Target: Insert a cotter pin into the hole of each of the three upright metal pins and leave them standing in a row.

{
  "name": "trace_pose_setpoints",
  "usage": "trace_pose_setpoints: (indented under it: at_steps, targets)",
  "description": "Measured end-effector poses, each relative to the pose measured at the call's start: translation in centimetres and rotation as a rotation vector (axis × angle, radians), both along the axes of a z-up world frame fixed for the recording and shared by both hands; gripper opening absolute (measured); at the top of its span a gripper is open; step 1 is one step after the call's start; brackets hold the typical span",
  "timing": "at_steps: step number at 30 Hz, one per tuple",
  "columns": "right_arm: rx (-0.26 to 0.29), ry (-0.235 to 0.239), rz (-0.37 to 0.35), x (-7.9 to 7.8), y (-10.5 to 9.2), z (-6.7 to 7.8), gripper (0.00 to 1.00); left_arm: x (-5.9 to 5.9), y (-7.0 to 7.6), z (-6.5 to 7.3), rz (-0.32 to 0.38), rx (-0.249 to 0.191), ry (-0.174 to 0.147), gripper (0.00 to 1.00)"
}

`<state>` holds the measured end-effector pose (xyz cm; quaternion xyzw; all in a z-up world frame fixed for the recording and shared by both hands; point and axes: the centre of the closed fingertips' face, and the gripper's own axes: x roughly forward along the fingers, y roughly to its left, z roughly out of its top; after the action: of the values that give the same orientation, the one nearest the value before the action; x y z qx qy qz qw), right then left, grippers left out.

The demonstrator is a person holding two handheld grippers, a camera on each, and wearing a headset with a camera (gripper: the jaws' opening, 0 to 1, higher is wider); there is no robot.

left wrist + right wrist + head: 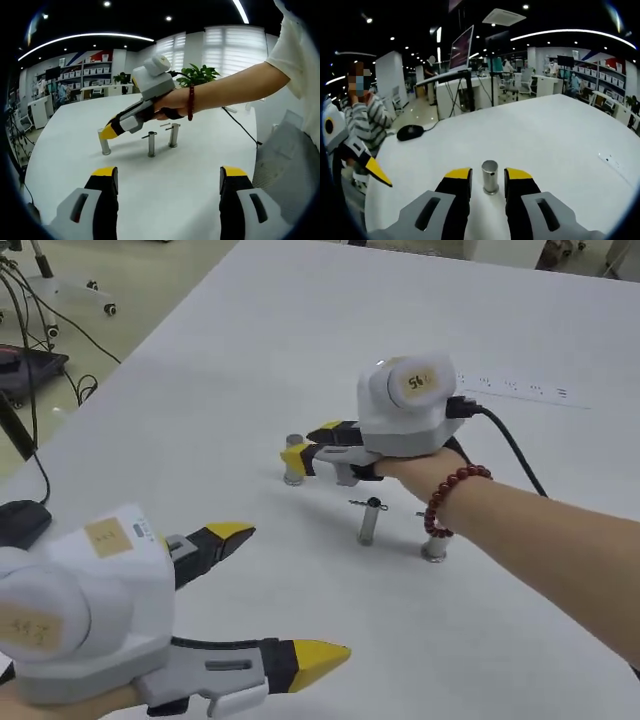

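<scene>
End pin [490,185], bare, just left of cottered middle pin [369,525] on bench [300,340]; right gripper [488,175] jaws part-open, flanking it, contact unclear; left gripper [169,172] jaws wide, empty, nearer than middle pin; judged last insertion; next: close, steady.

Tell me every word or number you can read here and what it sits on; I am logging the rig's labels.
Sticker on the right gripper: handwritten, perhaps "95", too blurred to be sure.
Two pale stickers on the left gripper: faint writing, unreadable.
Small marks on the white table: too small to read.
No other text can be read.
</scene>
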<state>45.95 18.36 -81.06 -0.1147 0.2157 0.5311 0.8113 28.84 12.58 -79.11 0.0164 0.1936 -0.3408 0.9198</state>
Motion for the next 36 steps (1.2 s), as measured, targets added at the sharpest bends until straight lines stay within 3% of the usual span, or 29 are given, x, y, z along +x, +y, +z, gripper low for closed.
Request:
trace_pose_setpoints:
  at_steps: [3,11,25,30,36]
  targets:
    - [-0.020,0.004,-0.012,0.3,-0.1,-0.6,0.26,0.0,-0.1,-0.1,-0.002,0.005,0.001,0.82]
    - [-0.010,0.029,-0.020,0.2,-0.1,-0.8,0.17,0.0,-0.4,-0.6,-0.007,0.015,0.008,0.80]
    - [0.000,0.023,-0.023,-0.4,0.5,-1.0,0.15,-0.3,0.0,-0.9,0.009,0.021,0.017,0.80]
    - [-0.018,-0.010,-0.011,-0.7,0.5,-0.8,0.13,-0.5,0.3,-0.8,0.013,0.028,0.015,0.79]
    - [-0.032,-0.007,0.019,-1.4,0.6,-0.8,0.13,-0.5,0.5,-0.7,0.014,0.032,0.013,0.79]
